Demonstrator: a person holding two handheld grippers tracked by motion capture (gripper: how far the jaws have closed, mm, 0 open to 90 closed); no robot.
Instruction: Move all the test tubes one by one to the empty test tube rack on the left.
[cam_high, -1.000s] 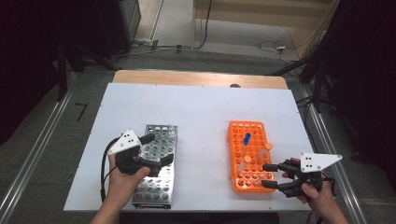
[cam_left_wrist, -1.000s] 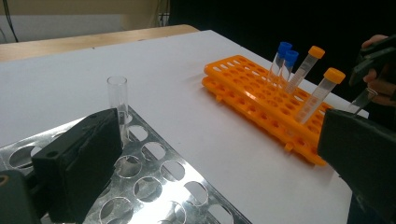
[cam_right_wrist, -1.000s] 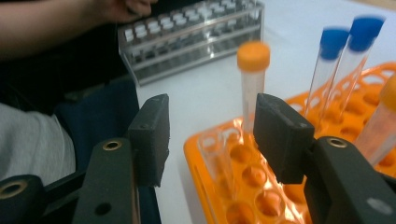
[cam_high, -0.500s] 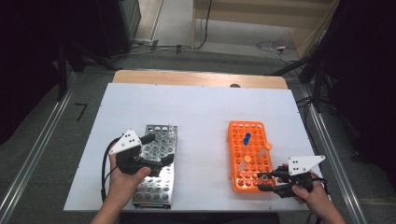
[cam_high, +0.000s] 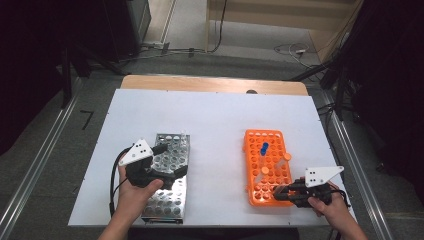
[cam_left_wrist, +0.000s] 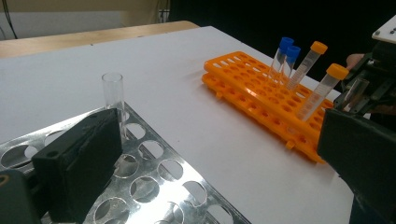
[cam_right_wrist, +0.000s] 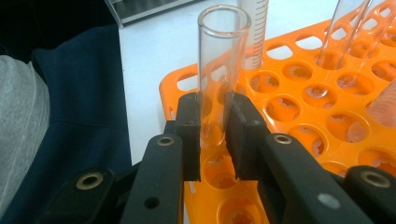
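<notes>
White tabletop runs under everything, with a strip of bare wood along its far edge and dark floor and cables beyond. On this table (cam_high: 220, 120) I have two racks: a metal rack (cam_high: 167, 175) toward the near left corner and an orange rack (cam_high: 267, 167) toward the near right.

My right claw (cam_right_wrist: 214, 126) is clamped on a clear, uncapped glass tube (cam_right_wrist: 219, 60), gripping it low on its body with the open mouth up and the tube close to upright. It sits right over the near corner of the orange rack; from the right gripper view I cannot tell whether the tube's bottom is already in a hole or just above one. Farther along that rack stand two blue-capped tubes (cam_left_wrist: 286, 58) and two orange-capped tubes (cam_left_wrist: 322, 91).

My left claw (cam_high: 170, 160) rests over the metal rack with its jaws wide apart and nothing between them. One more clear tube (cam_left_wrist: 113, 100) stands in that rack near its far edge.

I judge I am at the placing step, seating the glass tube into a corner hole of the orange rack. Next calls for keeping it vertical, lining its rounded end with the hole, lowering until the rack carries it, then parting the jaws gently so the glass does not tip or knock.
</notes>
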